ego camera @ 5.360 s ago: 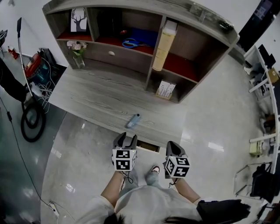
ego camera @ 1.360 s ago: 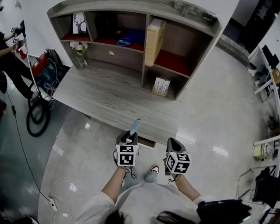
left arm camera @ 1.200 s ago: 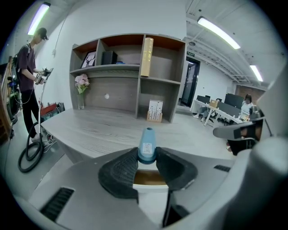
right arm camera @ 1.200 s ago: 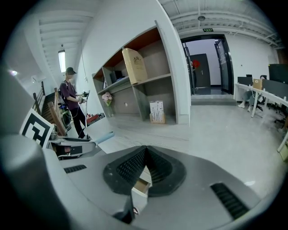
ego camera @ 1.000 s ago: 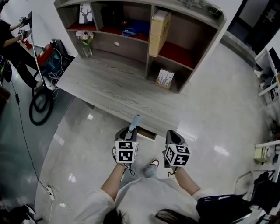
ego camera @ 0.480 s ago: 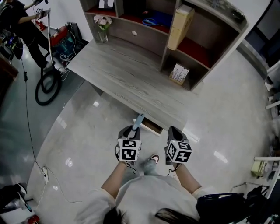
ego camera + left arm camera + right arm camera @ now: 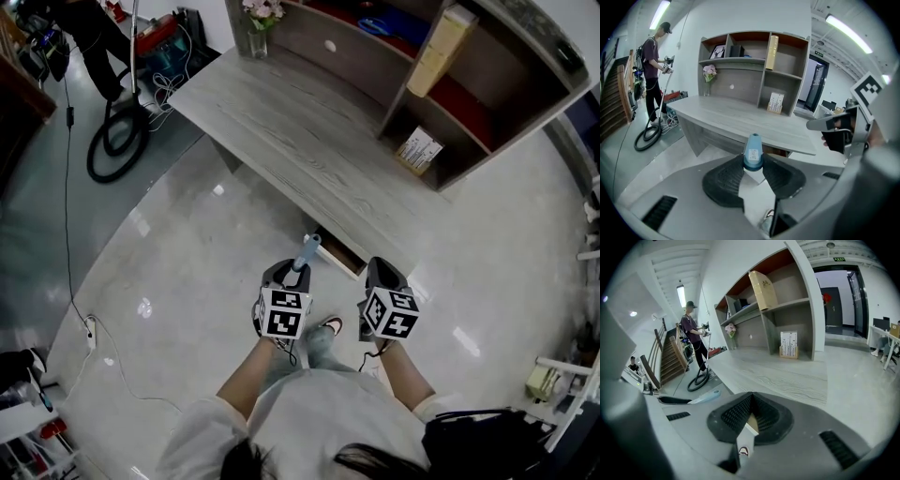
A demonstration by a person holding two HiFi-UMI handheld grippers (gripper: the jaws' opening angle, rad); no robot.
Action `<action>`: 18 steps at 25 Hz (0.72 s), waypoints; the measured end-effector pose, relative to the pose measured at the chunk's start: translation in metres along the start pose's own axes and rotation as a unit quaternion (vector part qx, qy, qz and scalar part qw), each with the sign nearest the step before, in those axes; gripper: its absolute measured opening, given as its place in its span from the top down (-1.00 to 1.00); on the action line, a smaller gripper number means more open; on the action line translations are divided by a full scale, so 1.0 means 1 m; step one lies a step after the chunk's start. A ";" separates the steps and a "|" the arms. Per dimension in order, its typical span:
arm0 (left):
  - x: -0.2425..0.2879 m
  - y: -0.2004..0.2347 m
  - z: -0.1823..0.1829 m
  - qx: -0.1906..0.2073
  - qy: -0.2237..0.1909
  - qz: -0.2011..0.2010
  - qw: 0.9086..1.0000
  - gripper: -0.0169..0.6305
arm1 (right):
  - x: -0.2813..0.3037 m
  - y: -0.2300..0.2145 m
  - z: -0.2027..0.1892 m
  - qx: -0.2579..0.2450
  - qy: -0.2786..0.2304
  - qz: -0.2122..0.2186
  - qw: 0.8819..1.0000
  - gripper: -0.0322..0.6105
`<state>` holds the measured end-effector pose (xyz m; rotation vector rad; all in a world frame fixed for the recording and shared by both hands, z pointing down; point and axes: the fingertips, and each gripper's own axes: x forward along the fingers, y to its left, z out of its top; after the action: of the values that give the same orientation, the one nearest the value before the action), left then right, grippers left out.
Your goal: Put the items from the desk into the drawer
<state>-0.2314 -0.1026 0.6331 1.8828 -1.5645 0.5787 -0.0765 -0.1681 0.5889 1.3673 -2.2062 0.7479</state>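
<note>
My left gripper [image 7: 293,275] is shut on a light-blue bottle [image 7: 306,252], which sticks out forward past the jaws, cap end up [image 7: 753,151]. It hangs over the floor just in front of the desk's [image 7: 309,141] near edge. Under that edge a wooden drawer [image 7: 339,255] stands slightly open, close ahead of both grippers. My right gripper [image 7: 382,277] is beside the left one, shut with nothing in it; its pads meet at the tip [image 7: 751,399]. The bottle [image 7: 705,397] also shows at the left of the right gripper view.
A shelf unit [image 7: 487,103] stands on the desk's far side with a leaning yellow box [image 7: 441,47], a small booklet box [image 7: 419,150] and scissors [image 7: 375,26]. A flower vase [image 7: 261,19] is at the desk's far left. A person with a hose [image 7: 112,141] stands left.
The bottle lay on the desk 5.4 s ago; my left gripper now holds it. Both grippers and the head have drawn back from the desk over the floor.
</note>
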 end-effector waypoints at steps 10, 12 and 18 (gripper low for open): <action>0.011 0.002 -0.026 0.002 0.039 -0.014 0.999 0.54 | 0.023 0.000 -0.016 0.013 0.019 -0.005 1.000 0.90; 0.017 0.001 -0.028 0.006 0.044 -0.017 0.999 0.54 | 0.027 -0.006 -0.019 0.020 0.021 -0.010 1.000 0.90; 0.028 -0.008 -0.031 0.018 0.059 -0.036 0.997 0.54 | 0.032 -0.021 -0.024 0.045 0.020 -0.032 0.998 0.90</action>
<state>-0.2158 -0.0996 0.6727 1.8867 -1.4132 0.6777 -0.0685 -0.1819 0.6311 1.4465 -2.1099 0.8518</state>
